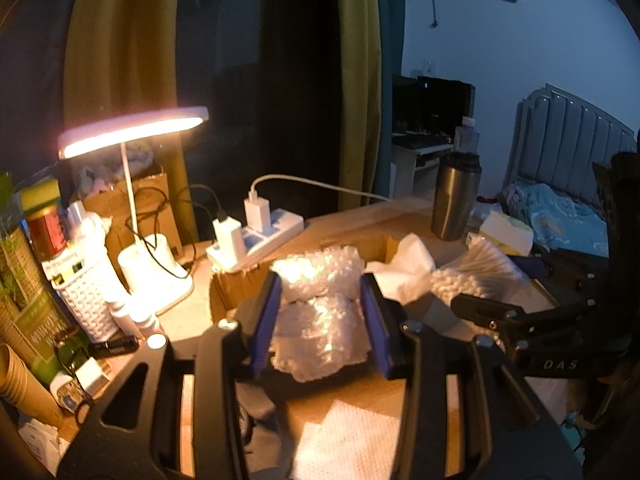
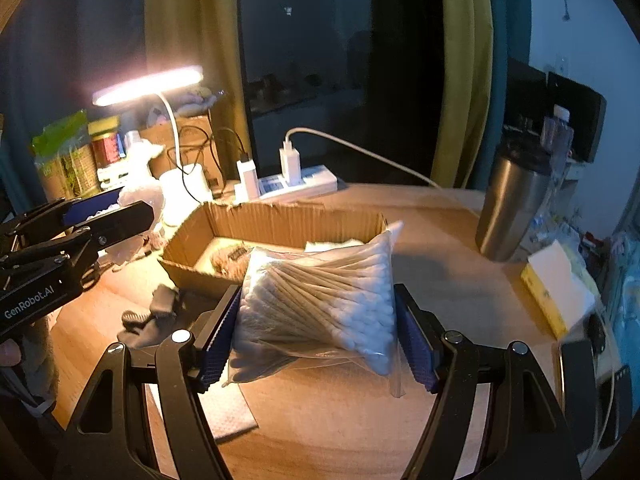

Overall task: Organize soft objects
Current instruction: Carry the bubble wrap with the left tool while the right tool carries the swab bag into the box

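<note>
Fingers (image 1: 276,308) around 1 bubble wrap (image 1: 320,312)

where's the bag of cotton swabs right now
The bag of cotton swabs is clamped in the right hand-held gripper, held above the table in front of the cardboard box; the left wrist view shows it right of the bubble wrap.

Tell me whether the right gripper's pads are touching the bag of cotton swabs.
Touching. The right wrist view shows the right gripper with both blue pads pressed against the sides of the bag of cotton swabs, held above the table.
</note>
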